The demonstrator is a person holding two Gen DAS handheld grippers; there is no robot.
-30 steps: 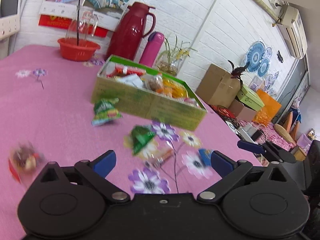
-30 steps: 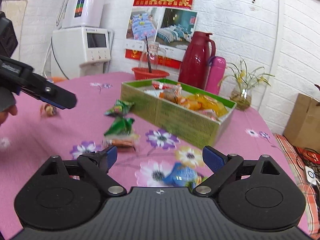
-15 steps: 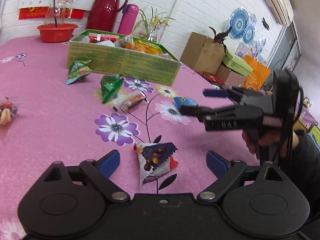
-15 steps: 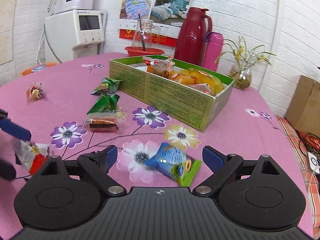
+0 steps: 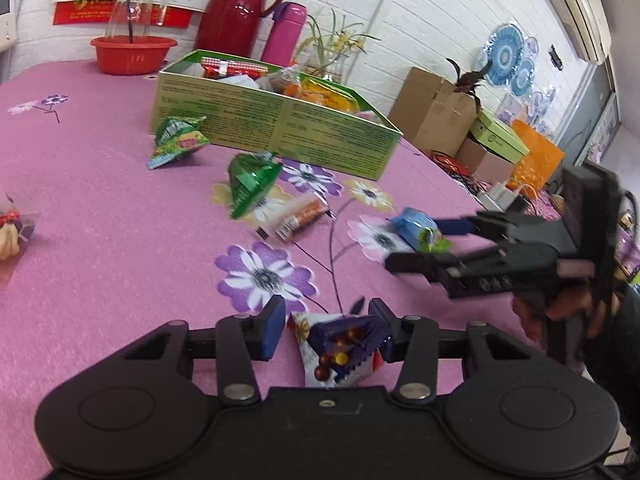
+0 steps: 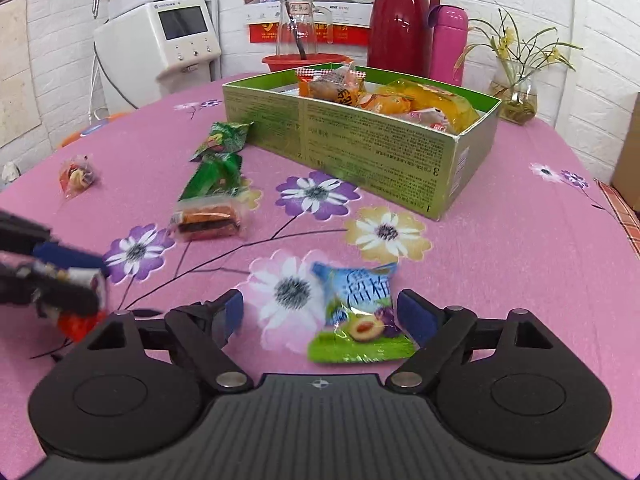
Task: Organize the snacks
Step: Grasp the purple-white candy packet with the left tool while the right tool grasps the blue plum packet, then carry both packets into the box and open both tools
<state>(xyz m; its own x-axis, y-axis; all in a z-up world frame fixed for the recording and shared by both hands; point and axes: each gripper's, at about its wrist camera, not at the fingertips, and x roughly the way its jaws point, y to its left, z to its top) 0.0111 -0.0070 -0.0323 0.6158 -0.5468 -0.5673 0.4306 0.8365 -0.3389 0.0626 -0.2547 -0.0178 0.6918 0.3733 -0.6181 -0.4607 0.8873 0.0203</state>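
Pink flowered tablecloth (image 5: 100, 208) fills both views. Green snack box (image 5: 276, 120) sits upper centre in the left wrist view, already loaded with wrapped snacks; red thermos (image 5: 236, 4) and pink bottle (image 5: 285, 34) stand behind it, red basin (image 5: 132, 54) in the upper left.

My right gripper (image 6: 320, 314) sits low centre in its own view, jaws wide, straddling the blue-green plum packet (image 6: 360, 316) lying flat on the cloth; its right pad is just beside the packet, and I see no squeeze.

My left gripper (image 5: 328, 330) at bottom centre has just been closing, and the jaws are now narrow, with the triangular nut packet (image 5: 340, 350) between the pads, right pad pressing it, left pad at its edge.

Loose on the cloth mid-frame: two green packets (image 5: 250, 182), a clear-wrapped bar (image 5: 296, 220), and a small sweet (image 5: 12, 228) at the left edge.
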